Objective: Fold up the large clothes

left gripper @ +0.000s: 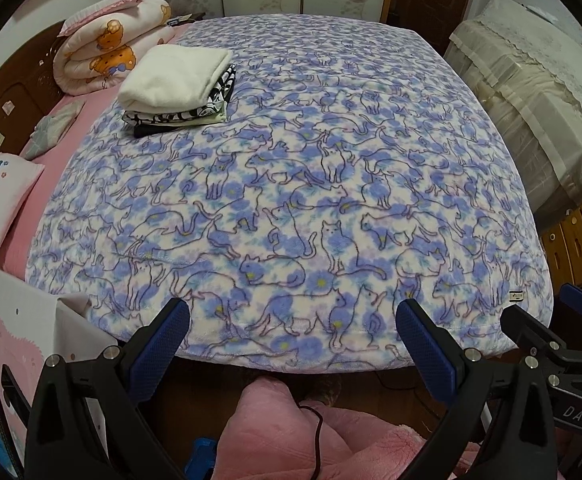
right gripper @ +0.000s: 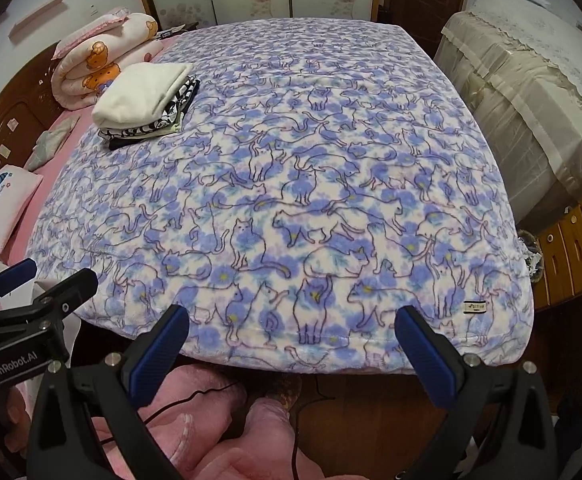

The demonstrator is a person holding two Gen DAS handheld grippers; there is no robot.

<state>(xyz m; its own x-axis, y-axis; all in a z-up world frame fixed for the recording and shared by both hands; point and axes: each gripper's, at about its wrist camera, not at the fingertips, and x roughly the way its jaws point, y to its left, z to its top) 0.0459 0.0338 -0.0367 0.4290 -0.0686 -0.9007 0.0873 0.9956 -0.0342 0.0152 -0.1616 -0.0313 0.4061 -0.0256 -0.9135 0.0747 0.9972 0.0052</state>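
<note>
My left gripper and right gripper both stand spread wide with nothing between the pads, above the near edge of the cat-print blanket spread flat over the bed. Only my right view shows the blanket's small label clearly. A stack of folded clothes sits far left on the blanket, beside a rolled pink quilt. A covered cabinet stands right.
</note>
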